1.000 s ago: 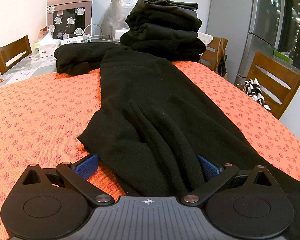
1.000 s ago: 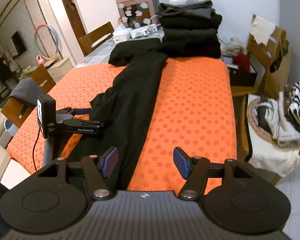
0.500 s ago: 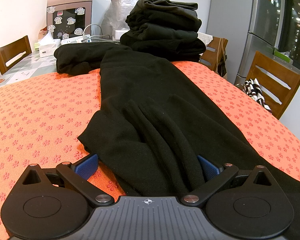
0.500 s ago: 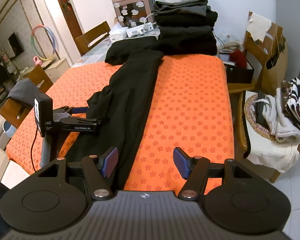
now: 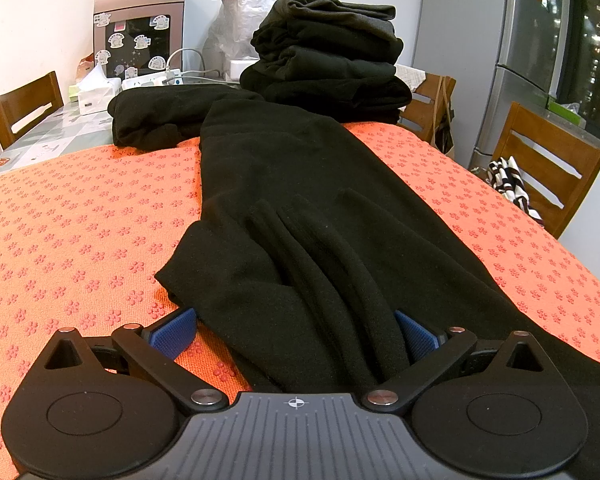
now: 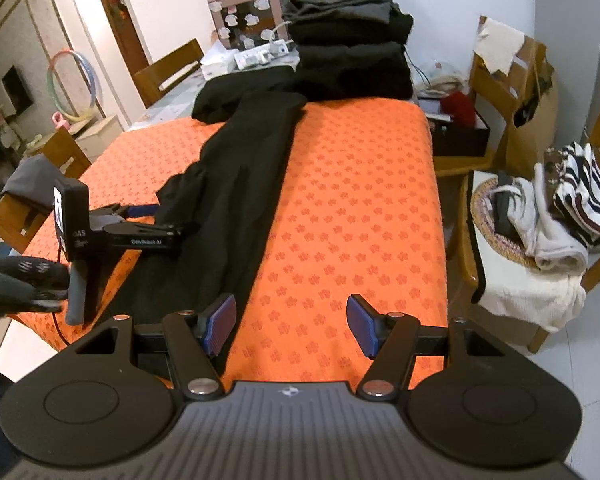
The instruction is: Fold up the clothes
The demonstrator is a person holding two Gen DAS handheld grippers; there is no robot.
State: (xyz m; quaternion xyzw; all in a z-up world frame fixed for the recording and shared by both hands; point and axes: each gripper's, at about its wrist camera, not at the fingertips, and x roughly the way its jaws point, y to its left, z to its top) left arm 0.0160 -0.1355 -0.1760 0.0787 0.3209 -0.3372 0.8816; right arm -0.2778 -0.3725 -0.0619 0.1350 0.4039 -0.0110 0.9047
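A long black garment [image 5: 300, 208] lies stretched along the orange flowered table cover [image 5: 80, 220]; it also shows in the right wrist view [image 6: 240, 184]. My left gripper [image 5: 294, 334] is open, its blue pads either side of a bunched fold of the garment near its edge. In the right wrist view the left gripper [image 6: 148, 220] rests low at the garment's left edge. My right gripper [image 6: 290, 324] is open and empty, above the table's near end, just right of the garment. A stack of folded black clothes [image 5: 328, 52] stands at the far end.
A pink appliance [image 5: 138, 32], tissue box and power strip sit at the far left. Wooden chairs stand around the table. A chair [image 6: 540, 248] on the right holds a basket of striped and white clothes. A fridge [image 5: 540, 60] stands at the right.
The right gripper has moved a little nearer the table and to the left. The left gripper and the garment have not visibly moved.
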